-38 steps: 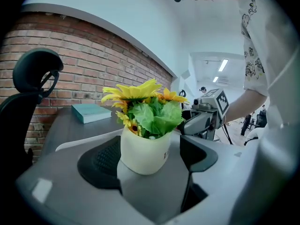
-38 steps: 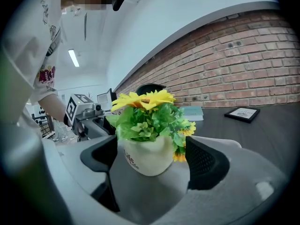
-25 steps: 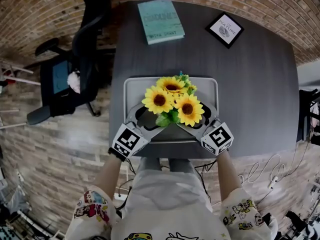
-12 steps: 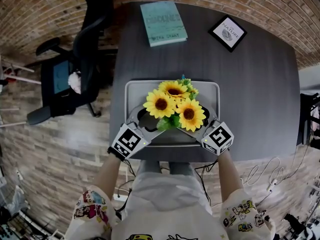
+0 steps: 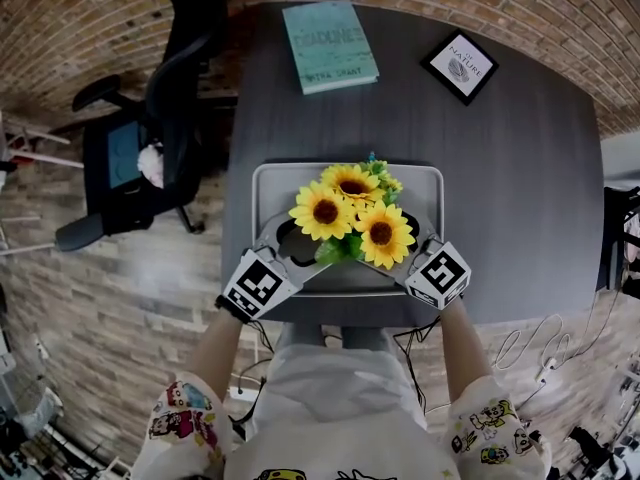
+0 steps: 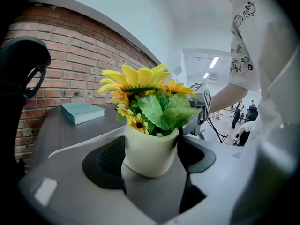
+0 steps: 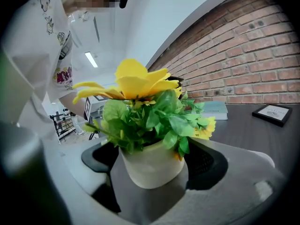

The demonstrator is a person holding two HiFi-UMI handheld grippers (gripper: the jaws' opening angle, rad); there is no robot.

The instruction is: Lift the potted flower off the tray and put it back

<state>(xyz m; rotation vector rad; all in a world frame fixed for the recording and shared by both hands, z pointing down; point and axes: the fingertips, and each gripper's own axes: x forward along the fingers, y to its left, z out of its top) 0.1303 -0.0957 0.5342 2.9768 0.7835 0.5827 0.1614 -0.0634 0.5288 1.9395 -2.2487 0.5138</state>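
A cream pot (image 6: 150,149) of yellow sunflowers (image 5: 352,208) stands in the grey tray (image 5: 268,183) on the dark table. In the head view the blooms hide the pot. My left gripper (image 5: 305,236) comes in from the near left and my right gripper (image 5: 400,243) from the near right. In the left gripper view the pot sits between the black pads (image 6: 105,161), touching both sides. The right gripper view shows the same pot (image 7: 152,165), slightly tilted, between that gripper's pads (image 7: 208,165). I cannot tell whether the pot's base rests on the tray.
A teal book (image 5: 330,46) and a small framed picture (image 5: 460,61) lie at the table's far side. A black office chair (image 5: 150,118) stands left of the table. The table's near edge (image 5: 330,318) is just behind the grippers. Cables (image 5: 540,343) lie on the floor at right.
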